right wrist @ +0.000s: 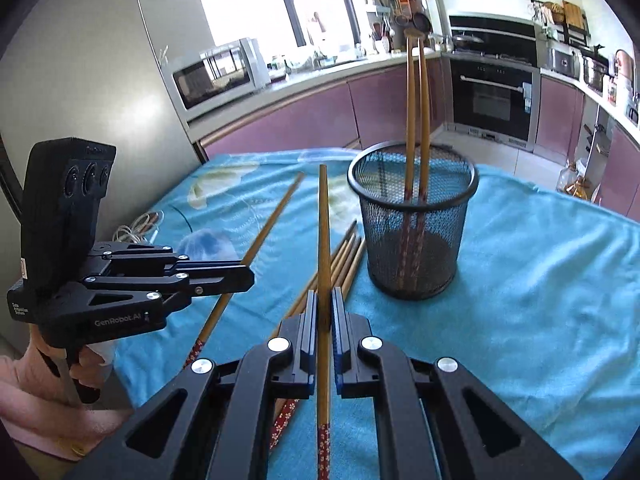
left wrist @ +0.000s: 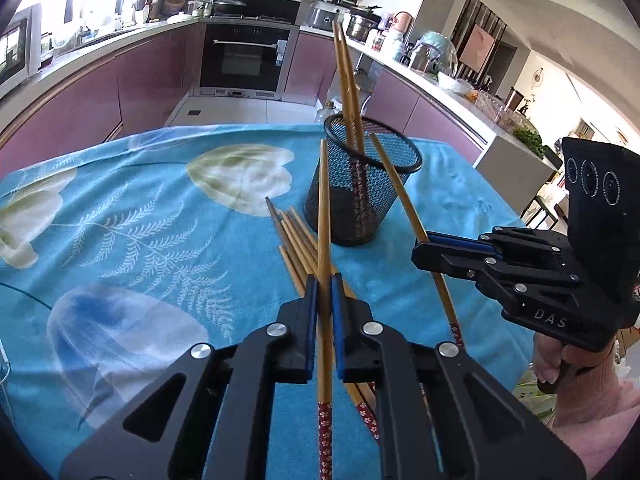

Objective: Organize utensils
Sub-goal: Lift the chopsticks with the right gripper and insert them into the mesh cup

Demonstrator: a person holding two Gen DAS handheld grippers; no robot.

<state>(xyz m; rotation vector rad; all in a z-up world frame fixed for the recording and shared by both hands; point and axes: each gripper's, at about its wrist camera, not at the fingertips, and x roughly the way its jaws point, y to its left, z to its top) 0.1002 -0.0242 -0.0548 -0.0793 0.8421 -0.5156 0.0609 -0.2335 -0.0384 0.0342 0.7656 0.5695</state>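
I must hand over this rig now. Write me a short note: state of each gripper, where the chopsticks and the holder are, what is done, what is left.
Left gripper: shut on one wooden chopstick with red patterned end, tip pointing away.
Right gripper: shut on another such chopstick.
Black wire-mesh round holder: upright on the blue floral cloth.
Done: two chopsticks stand in the holder.
Left: put in both held ones, then the loose bundle of chopsticks lying on the cloth beside the holder.
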